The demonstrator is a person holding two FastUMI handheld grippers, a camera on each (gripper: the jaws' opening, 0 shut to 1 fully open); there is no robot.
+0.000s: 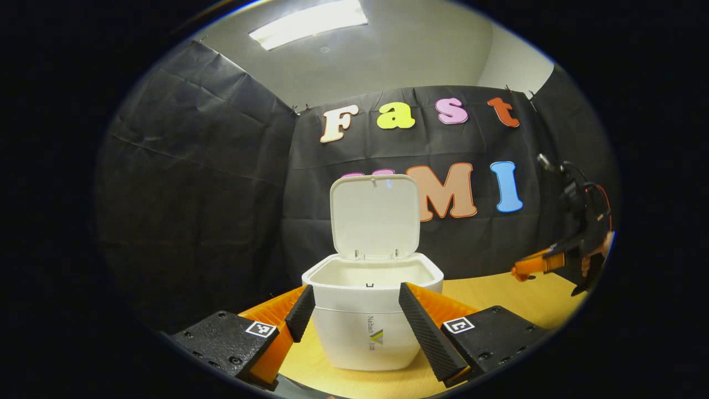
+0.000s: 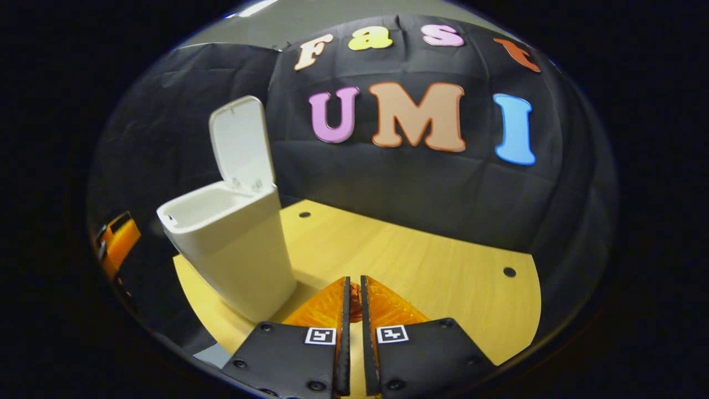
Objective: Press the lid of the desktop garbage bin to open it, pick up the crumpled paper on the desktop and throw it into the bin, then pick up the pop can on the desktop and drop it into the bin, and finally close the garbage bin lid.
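In the left gripper view we see our left gripper spread wide, a finger on either side of the bin without touching it; the bin stands on the desk with its lid upright at twelve o'clock; the right gripper, pressed nearly together, holds nothing, the bin at its ten o'clock.

The bin looks like smooth white plastic. The surface is pale, smooth wood. The wall is crinkly black cloth.
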